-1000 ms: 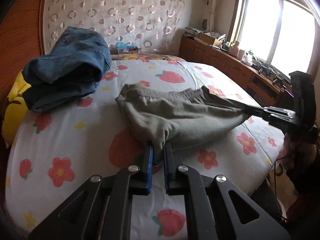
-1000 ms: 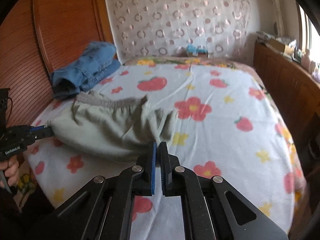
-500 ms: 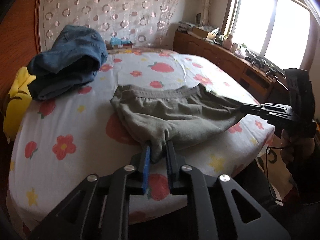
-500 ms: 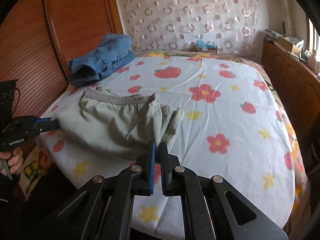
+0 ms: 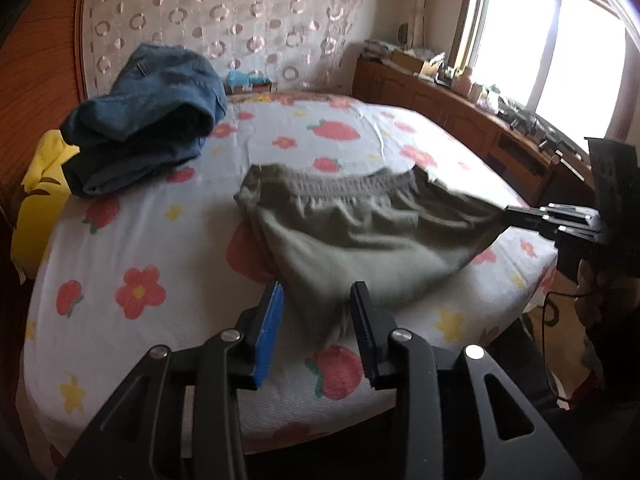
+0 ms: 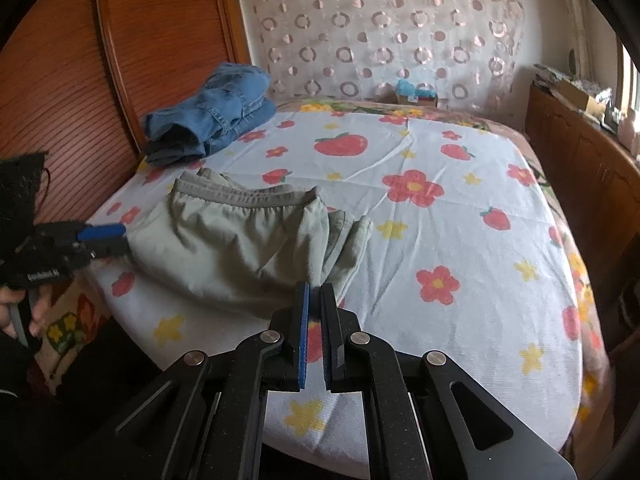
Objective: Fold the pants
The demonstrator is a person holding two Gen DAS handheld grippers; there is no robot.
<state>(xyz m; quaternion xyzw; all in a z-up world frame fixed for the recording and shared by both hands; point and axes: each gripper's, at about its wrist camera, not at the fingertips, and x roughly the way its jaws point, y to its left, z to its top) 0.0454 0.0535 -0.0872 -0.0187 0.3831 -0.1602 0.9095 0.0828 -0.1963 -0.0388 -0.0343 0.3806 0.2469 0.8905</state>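
The olive-grey pants (image 5: 360, 232) lie folded on the flowered bed sheet (image 5: 160, 248), elastic waistband toward the headboard. My left gripper (image 5: 318, 300) is open, its jaws spread on either side of the pants' near corner, which hangs loose between them. My right gripper (image 6: 316, 292) is shut on the opposite corner of the pants (image 6: 248, 240), pinching the cloth at the bed's edge. The right gripper also shows in the left wrist view (image 5: 520, 216), the left gripper in the right wrist view (image 6: 108, 238).
A pile of folded blue jeans (image 5: 152, 108) sits at the bed's back left by the wooden headboard (image 6: 160, 40). A yellow item (image 5: 40, 200) lies at the left edge. A wooden sideboard (image 5: 460, 112) with clutter runs under the window on the right.
My left gripper has opened and let go of the pants' corner. Both grippers have drawn back toward the bed's near edge; the pants have settled flatter on the sheet.
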